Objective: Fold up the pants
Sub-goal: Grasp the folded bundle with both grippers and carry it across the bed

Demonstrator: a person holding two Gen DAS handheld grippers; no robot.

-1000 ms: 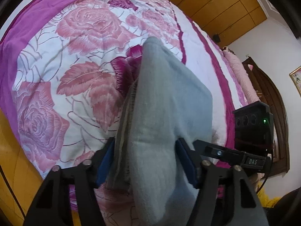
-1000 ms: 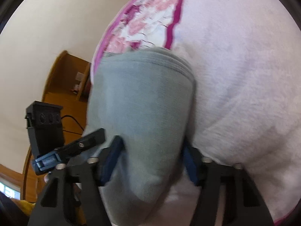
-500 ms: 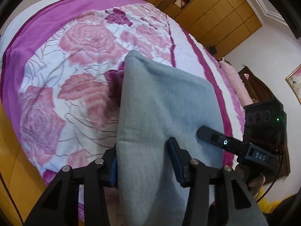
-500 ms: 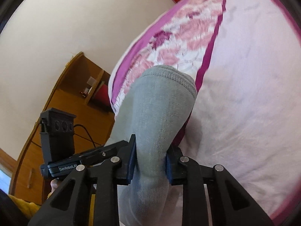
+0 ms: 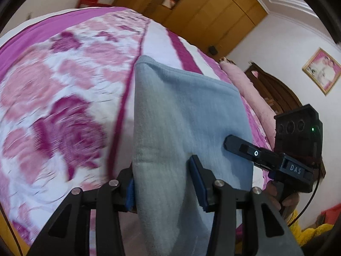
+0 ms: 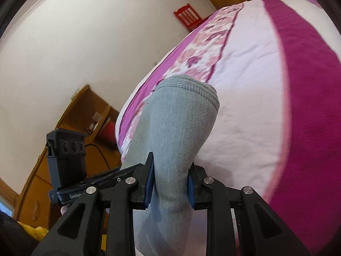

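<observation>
The bed (image 5: pixel 53 89) fills most of both wrist views. Its quilted cover carries a pink and magenta rose print on white at the left of the left wrist view, bordered by solid magenta bands; in the right wrist view the plain white and magenta bands occupy the right half of the frame. The print is motion-blurred.

The pants (image 5: pixel 181 117) are a soft, fleecy grey-blue fabric. In the left wrist view they form a broad flat panel rising from lower centre to mid-frame, with a stitched edge across the top. In the right wrist view they (image 6: pixel 181 132) appear as a narrower folded column at centre, ending in a rounded, ribbed hem.

A wooden wardrobe (image 5: pixel 213 15) stands at the upper centre of the left wrist view. A framed picture (image 5: pixel 321 70) hangs at the right edge.

The left gripper (image 5: pixel 164 183), bottom centre, has blue-padded fingers clamped on a thick bundle of the fabric, so the jaws stand moderately apart.

The right gripper (image 6: pixel 170 183), bottom centre, is clamped on the fabric column; the jaws stand closer together, with the cloth pinched between the blue pads.
</observation>
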